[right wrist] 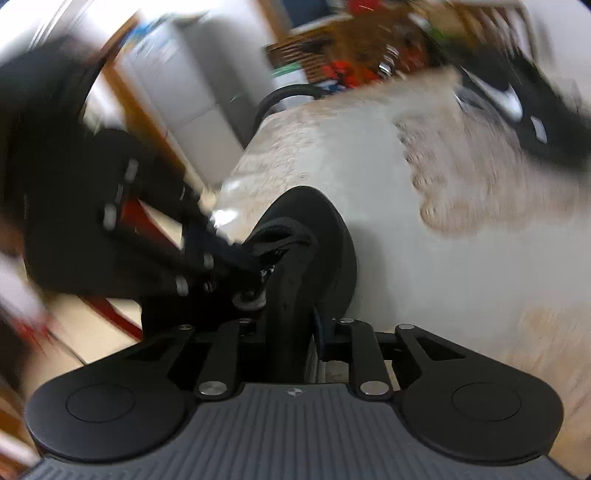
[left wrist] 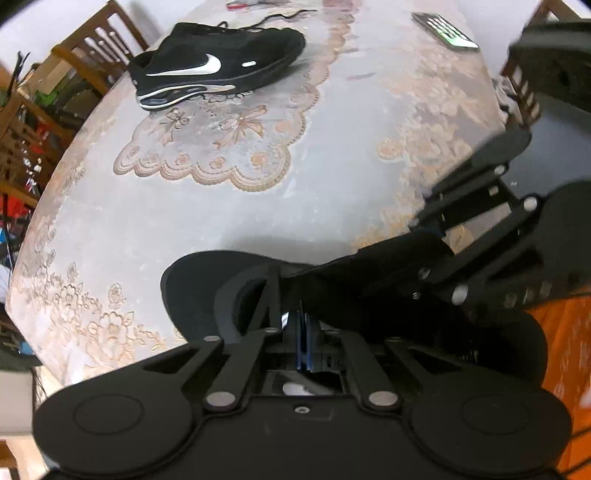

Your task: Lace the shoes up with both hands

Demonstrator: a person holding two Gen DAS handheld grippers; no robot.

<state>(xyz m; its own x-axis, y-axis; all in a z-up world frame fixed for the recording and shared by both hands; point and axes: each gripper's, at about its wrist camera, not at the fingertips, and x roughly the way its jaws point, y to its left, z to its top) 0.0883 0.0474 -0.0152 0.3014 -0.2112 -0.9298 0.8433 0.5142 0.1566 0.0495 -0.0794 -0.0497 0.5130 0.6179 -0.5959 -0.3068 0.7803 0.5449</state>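
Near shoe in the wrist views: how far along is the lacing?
Done: nothing shows as laced; the far shoe sits apart, a lace end trailing loose on the tablecloth. In hand: the right gripper clamps the near shoe by its upper; the left gripper is shut, any lace in it not discernible. Left: apparently threading both shoes.

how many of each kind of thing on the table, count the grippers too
black shoes: 2, one by the grippers, one farther off on its side
remote control: 1
grippers: 2, left gripper and right gripper
total: 5
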